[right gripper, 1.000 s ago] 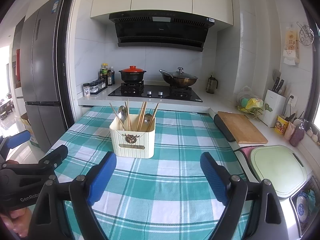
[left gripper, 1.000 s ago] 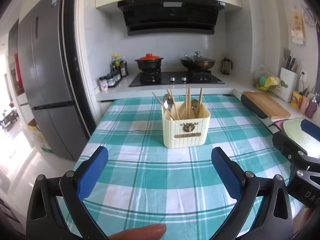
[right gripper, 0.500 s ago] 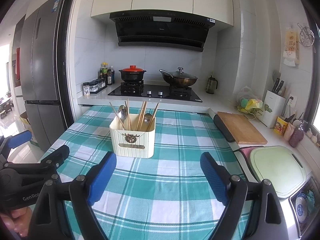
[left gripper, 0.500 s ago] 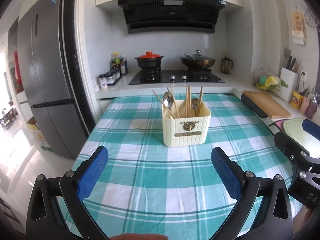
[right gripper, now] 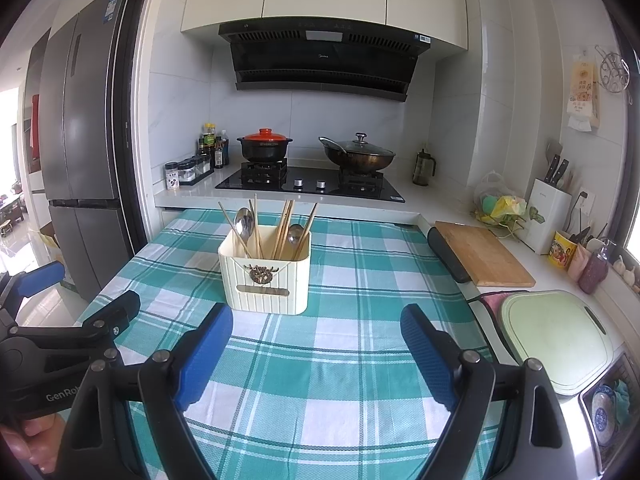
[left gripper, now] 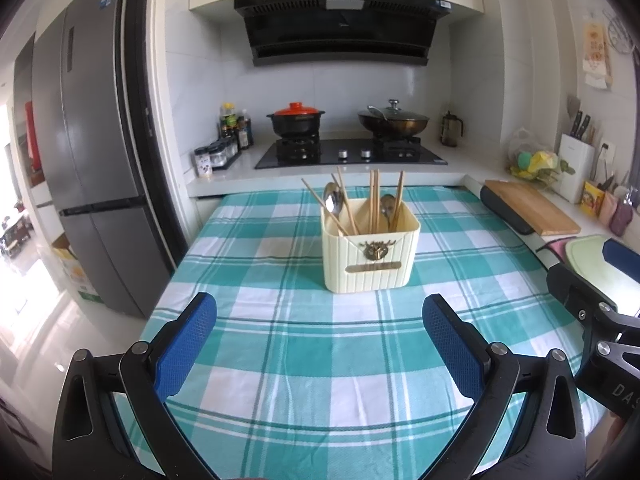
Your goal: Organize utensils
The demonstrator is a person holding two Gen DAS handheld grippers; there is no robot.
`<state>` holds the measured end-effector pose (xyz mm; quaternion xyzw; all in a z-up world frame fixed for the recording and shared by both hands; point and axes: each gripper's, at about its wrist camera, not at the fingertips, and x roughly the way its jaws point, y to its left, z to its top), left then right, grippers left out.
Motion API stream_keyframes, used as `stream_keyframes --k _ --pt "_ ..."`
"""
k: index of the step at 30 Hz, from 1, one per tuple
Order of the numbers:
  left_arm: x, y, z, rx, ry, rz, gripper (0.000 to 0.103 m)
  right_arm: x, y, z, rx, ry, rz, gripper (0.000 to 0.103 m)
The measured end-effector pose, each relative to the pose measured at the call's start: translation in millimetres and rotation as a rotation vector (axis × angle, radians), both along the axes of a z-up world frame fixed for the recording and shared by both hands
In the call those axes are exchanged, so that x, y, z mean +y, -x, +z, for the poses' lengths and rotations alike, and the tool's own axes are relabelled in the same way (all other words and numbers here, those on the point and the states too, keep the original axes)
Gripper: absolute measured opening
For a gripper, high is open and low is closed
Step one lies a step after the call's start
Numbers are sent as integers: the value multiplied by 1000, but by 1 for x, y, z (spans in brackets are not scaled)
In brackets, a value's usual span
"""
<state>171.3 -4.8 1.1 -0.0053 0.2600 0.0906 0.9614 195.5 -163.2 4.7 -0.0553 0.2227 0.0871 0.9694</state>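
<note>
Your left gripper (left gripper: 320, 328): jaws wide apart, nothing between blue pads. Your right gripper (right gripper: 316, 340): same, spread wide, holding nothing. Cream utensil holder (left gripper: 370, 256) stands on checked tabletop (left gripper: 320, 368), ahead of both grippers, well apart. Chopsticks (left gripper: 374, 202) and spoons (left gripper: 334, 202) upright inside holder.

Bare checked tablecloth (left gripper: 320, 360) lies open near and on both sides — only the cream utensil holder (left gripper: 370, 256) stands mid-table.
</note>
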Motion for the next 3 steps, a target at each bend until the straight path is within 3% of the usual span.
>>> stream_keyframes --k 3 --pt "0 -1 -1 -2 1 13 103 -1 -1 -1 2 -1 -2 88"
